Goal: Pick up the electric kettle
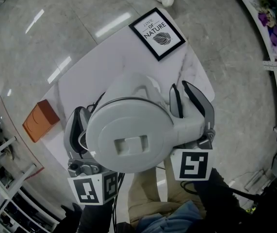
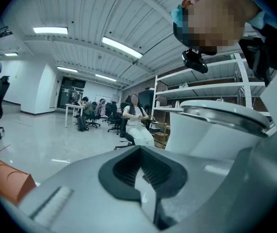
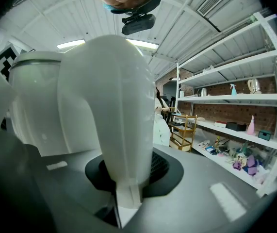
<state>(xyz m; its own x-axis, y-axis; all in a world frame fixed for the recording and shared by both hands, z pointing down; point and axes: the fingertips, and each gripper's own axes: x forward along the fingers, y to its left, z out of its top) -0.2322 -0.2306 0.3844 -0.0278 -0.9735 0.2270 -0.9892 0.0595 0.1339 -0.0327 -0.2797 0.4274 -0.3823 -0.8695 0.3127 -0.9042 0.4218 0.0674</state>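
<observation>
right fingers (image 3: 163, 168): clamped on the kettle handle (image 3: 114, 106), one dark ribbed pad each side of the white grip
right gripper (image 1: 183, 89): right of the kettle body, pointing to the far side; marker cube (image 1: 194, 165) at its near end
left fingers (image 2: 123, 171): slightly apart with a thin slit between the pads, nothing between them
left gripper (image 1: 80, 111): tight against the kettle's left side, body wall (image 2: 211, 130) just to its right, so beside the fingers, not in them
electric kettle (image 1: 128, 130): white, upright, between the two grippers, handle to the right; round lid (image 1: 128, 144) with a rectangular recess faces up
kettle position: over the middle of the desk (image 1: 119, 62), close under the head camera; base hidden, can't tell if it touches the desk
desk: white marble top, sits at an angle in the head view
framed print (image 1: 157, 33): lies flat at the far right corner, well apart from the kettle
orange box (image 1: 40, 120): at the desk's left edge, left of the left gripper
surroundings: glossy grey floor (image 1: 41, 33); white shelving (image 3: 235, 101) to the right; seated person (image 2: 136, 120) far off
</observation>
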